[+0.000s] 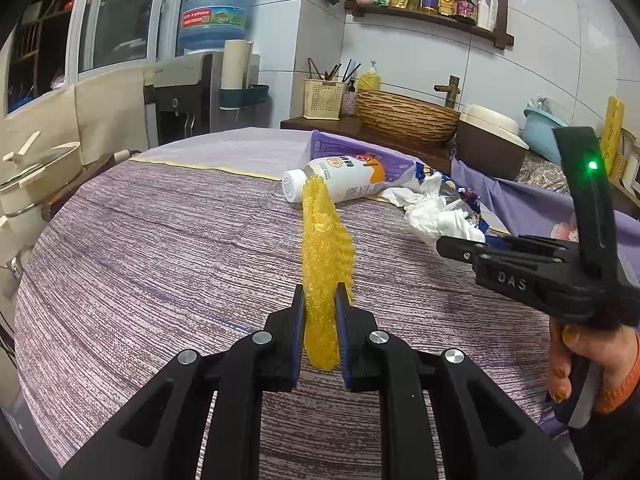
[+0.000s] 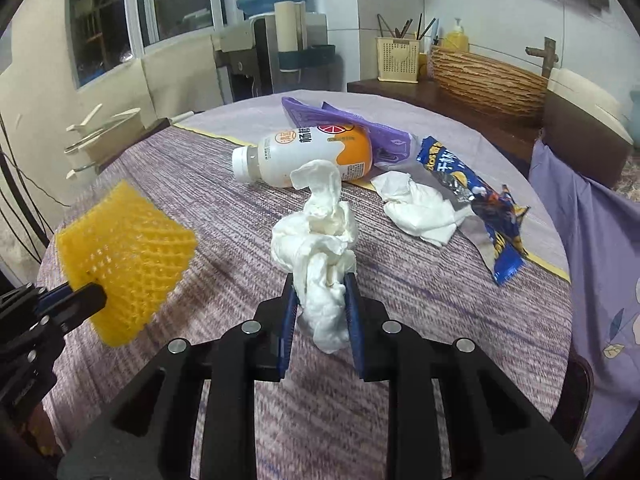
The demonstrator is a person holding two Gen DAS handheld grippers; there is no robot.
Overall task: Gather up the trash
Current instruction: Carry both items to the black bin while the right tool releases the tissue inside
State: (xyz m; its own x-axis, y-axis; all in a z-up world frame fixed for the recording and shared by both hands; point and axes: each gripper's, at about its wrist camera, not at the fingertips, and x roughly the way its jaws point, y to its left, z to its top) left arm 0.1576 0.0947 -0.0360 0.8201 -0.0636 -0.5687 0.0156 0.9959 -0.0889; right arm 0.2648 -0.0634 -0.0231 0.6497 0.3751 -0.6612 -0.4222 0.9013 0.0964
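Yellow foam net (image 1: pixel 326 256) is pinched flat in the left claw (image 1: pixel 320 300), and the right claw (image 2: pixel 322 286) is clamped on a crumpled tissue (image 2: pixel 316 248), both held up off the counter (image 2: pixel 208 208). My worry is the tissue: only its lower bunch sits between the pads, so it could slide out on a quick swing. Bottle (image 2: pixel 304 154), another tissue (image 2: pixel 420 210) and blue wrapper (image 2: pixel 480 196) lie by the purple bag (image 2: pixel 352 124), so a low pass could knock them.
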